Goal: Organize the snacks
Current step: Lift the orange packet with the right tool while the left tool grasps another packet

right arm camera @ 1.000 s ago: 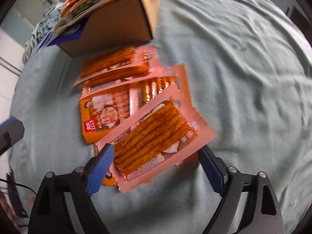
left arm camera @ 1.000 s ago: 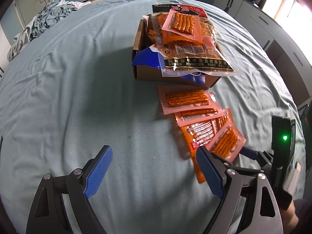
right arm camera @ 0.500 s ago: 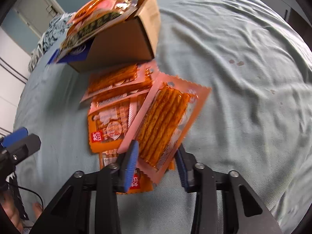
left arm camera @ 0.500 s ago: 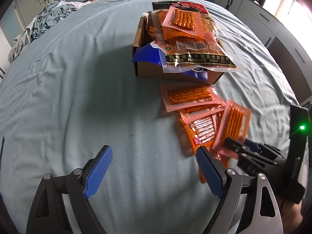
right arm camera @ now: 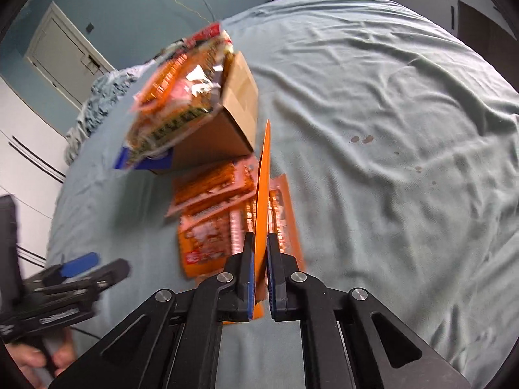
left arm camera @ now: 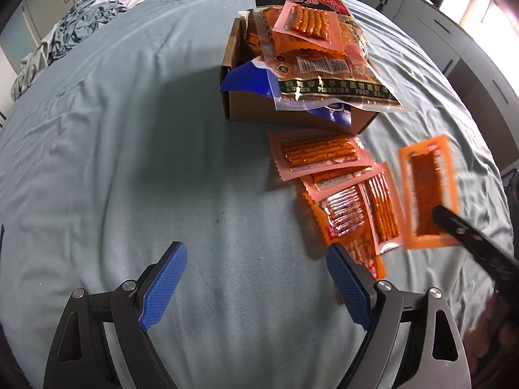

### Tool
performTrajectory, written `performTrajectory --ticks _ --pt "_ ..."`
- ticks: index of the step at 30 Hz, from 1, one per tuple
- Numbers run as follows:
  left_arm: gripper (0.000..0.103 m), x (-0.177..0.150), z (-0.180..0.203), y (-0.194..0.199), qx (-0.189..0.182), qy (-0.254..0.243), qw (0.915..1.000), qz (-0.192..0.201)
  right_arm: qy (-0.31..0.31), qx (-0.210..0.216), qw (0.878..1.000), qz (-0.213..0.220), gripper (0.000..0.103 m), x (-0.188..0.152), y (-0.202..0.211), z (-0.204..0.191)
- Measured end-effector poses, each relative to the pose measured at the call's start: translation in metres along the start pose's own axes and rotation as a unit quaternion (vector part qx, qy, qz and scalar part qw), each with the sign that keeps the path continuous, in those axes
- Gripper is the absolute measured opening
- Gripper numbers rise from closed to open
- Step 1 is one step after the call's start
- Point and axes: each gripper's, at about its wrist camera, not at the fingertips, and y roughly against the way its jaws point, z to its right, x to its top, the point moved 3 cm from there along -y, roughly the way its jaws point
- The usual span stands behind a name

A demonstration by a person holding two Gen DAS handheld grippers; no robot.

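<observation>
Seen edge-on and blurred, an orange snack packet [right arm camera: 263,191] stands clamped between the right gripper [right arm camera: 259,253] jaws above the bed [right arm camera: 405,129], near the overfilled cardboard box [right arm camera: 240,97]. The left gripper [left arm camera: 256,278] hangs spread wide, empty.

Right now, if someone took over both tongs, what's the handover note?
Right tongs: shut on one orange snack packet, held edge-on above the bedsheet.
Left tongs: open, empty, hovering over bare sheet near the loose pile.
Cardboard box: already overfull, a big spicy-strip bag and a small pink packet stacked on top.
Loose packets: several overlapping on the sheet in front of the box.
Done: one packet picked from the pile. Left: place it with the box, then clear the rest.
</observation>
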Motion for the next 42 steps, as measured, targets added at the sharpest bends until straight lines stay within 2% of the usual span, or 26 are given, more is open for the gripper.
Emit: performTrajectory --ticks 3,9,12,15,18,20,22,24,26,27,28,32,36,42 --pt "0.089 0.0 0.003 -0.004 -0.005 -0.005 1.0 0.001 0.001 0.014 1.0 0.01 0.005 -0.003 0.022 0.0" --pt "0.089 -0.001 0.014 -0.017 -0.022 -0.02 0.9996 -0.001 -0.026 0.035 0.999 -0.003 0.005 -0.019 0.047 0.017" --pt "0.089 -0.005 0.026 -0.031 -0.053 -0.024 0.9981 -0.022 -0.057 0.03 0.997 -0.034 0.005 -0.027 0.042 0.034" --pt "0.089 -0.006 0.039 -0.046 -0.056 -0.038 0.9972 -0.032 -0.08 0.031 0.995 -0.058 0.005 -0.025 0.027 0.046" --pt "0.088 -0.004 0.049 -0.058 -0.049 -0.044 0.9968 -0.045 -0.086 0.03 0.994 -0.056 0.005 -0.016 0.019 0.049" --pt "0.087 0.002 0.052 -0.064 -0.064 -0.029 0.9965 -0.045 -0.087 0.028 0.994 -0.052 0.005 -0.009 0.015 0.049" --pt "0.078 0.009 0.054 -0.069 -0.078 -0.013 0.9959 -0.044 -0.082 0.02 0.995 -0.048 0.005 -0.008 0.012 0.05" --pt "0.07 0.015 0.056 -0.074 -0.07 -0.012 0.9966 -0.042 -0.08 0.012 0.996 -0.047 0.005 -0.01 0.009 0.049" --pt "0.054 0.018 0.058 -0.076 -0.063 -0.023 0.997 -0.037 -0.087 0.011 0.995 -0.05 0.005 -0.012 0.006 0.05" --pt "0.037 0.019 0.06 -0.074 -0.077 -0.027 0.9961 -0.035 -0.088 0.008 0.995 -0.051 0.005 -0.013 0.002 0.05" --pt "0.029 0.019 0.061 -0.073 -0.092 -0.024 0.9947 -0.037 -0.088 0.007 0.995 -0.051 0.005 -0.013 0.002 0.051" --pt "0.003 0.02 0.057 -0.066 -0.091 -0.01 0.9954 -0.029 -0.08 0.007 0.995 -0.052 0.005 -0.011 -0.003 0.047" --pt "0.0 0.016 0.053 -0.053 -0.106 0.0 0.9939 -0.032 -0.078 0.001 0.995 -0.055 0.005 -0.012 -0.005 0.048" --pt "0.0 0.004 0.048 -0.011 -0.11 0.009 0.9939 -0.001 -0.09 0.002 0.995 -0.041 0.005 -0.01 0.004 0.056"
